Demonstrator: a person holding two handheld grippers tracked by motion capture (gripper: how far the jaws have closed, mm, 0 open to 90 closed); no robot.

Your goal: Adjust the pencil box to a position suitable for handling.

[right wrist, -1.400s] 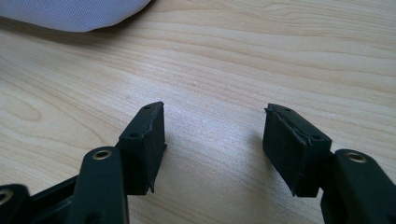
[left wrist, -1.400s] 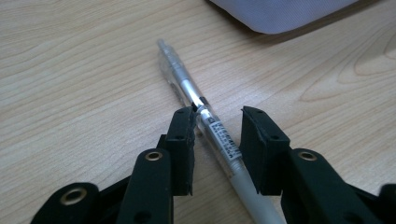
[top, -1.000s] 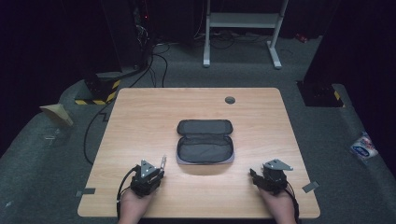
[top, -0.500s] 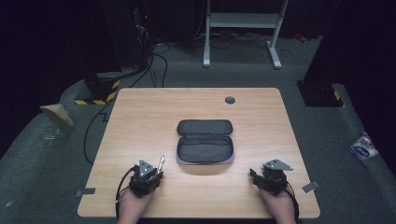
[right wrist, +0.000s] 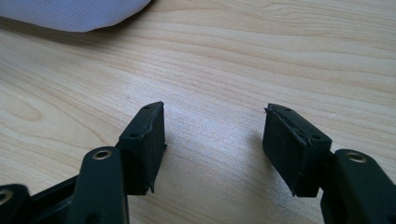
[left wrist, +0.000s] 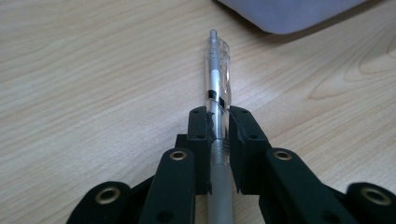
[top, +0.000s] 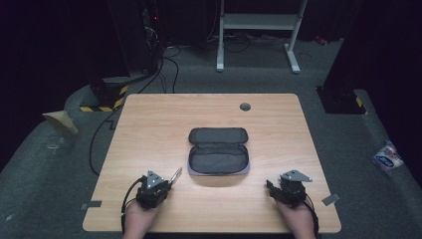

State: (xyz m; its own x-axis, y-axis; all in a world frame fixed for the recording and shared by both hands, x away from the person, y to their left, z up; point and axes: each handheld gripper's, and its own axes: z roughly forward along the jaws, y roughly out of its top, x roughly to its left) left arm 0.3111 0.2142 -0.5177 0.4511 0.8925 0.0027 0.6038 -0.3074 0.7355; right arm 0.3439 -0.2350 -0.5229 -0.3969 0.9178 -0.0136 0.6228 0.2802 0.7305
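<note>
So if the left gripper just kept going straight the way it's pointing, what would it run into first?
Probably the open grey pencil case. The left gripper is shut on a clear pen whose tip aims at the case's near corner, so the pen would likely touch first; the gap is hard to judge.

left gripper (top: 169,180) has just closed its fingers tight; right gripper (right wrist: 212,135) rests with fingers apart
</note>
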